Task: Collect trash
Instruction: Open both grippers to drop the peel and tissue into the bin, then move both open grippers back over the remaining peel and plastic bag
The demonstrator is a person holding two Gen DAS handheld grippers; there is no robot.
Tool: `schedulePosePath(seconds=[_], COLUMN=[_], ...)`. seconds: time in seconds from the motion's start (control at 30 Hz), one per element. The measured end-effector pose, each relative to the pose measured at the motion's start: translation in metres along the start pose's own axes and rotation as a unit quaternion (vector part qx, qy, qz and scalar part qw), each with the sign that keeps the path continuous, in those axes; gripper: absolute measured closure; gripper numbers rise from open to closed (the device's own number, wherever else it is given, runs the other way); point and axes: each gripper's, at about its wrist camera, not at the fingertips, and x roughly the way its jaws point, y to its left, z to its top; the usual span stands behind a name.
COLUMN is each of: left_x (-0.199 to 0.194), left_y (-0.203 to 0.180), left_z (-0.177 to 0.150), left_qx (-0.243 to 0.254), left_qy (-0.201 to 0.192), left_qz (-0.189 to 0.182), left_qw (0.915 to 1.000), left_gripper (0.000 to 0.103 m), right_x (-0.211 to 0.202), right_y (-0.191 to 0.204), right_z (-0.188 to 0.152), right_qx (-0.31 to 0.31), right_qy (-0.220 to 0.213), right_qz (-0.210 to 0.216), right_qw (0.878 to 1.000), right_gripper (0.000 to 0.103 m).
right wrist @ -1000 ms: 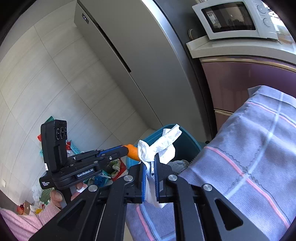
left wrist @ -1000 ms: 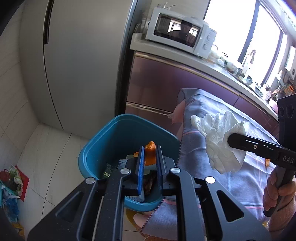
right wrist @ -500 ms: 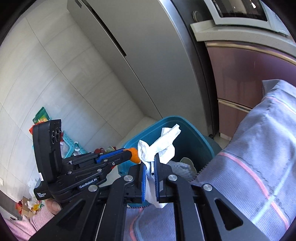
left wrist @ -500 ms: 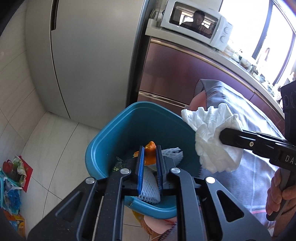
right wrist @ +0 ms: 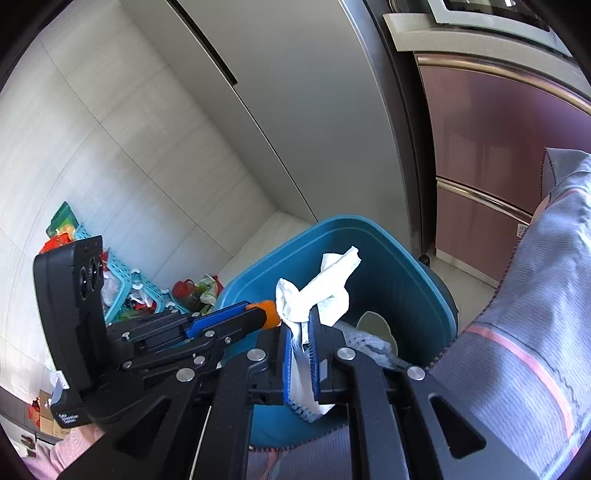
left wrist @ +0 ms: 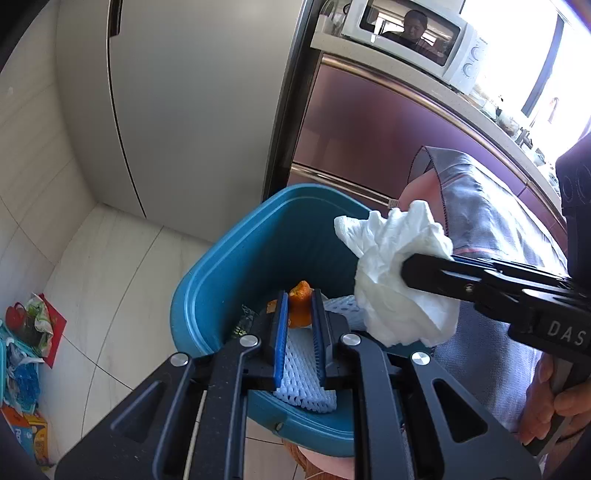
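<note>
A blue bin [left wrist: 236,266] stands on the floor by the table; it also shows in the right wrist view [right wrist: 406,273]. My left gripper [left wrist: 299,299] is shut on an orange peel piece [left wrist: 299,310] and holds it over the bin's opening. My right gripper [right wrist: 300,325] is shut on a crumpled white tissue [right wrist: 321,288], also over the bin; the tissue shows in the left wrist view [left wrist: 399,273]. White foam netting [left wrist: 303,373] and other trash lie inside the bin.
A grey striped cloth [right wrist: 535,332] covers the table right of the bin. A fridge [left wrist: 192,103] and purple cabinets [left wrist: 388,140] with a microwave [left wrist: 410,33] stand behind. Bags and a basket [right wrist: 122,284] clutter the floor at left.
Both grippers have moved forward from beside the table to over the bin's opening, still holding the peel and the tissue. The bin looms larger and closer.
</note>
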Motion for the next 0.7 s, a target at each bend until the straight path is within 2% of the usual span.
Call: schedulePosePath(seconds=[0.27, 0.53, 0.7], left_x=[0.012, -0.009, -0.03], left_y=[0.009, 0.001, -0.02], left_z=[0.0, -0.004, -0.004], left_qx=[-0.033, -0.02, 0.002], left_qy=[0.007, -0.015, -0.04], left_qz=[-0.023, -0.035, -0.052], left_qw=[0.9991, 0.9991, 0.9979], left_gripper=[0.087, 0.083, 0.075], right_x=[0.004, -0.012, -0.037], right_y=[-0.008, -0.018, -0.019], right_z=[0.01, 0.003, -0.008], right_qx=[0.014, 0.024, 0.018], right_qy=[-0.003, -0.015, -0.03], right_qz=[-0.009, -0.004, 0.0], right_qw=[1.0, 1.0, 0.999], right_gripper=[0.085, 0.083, 0.082])
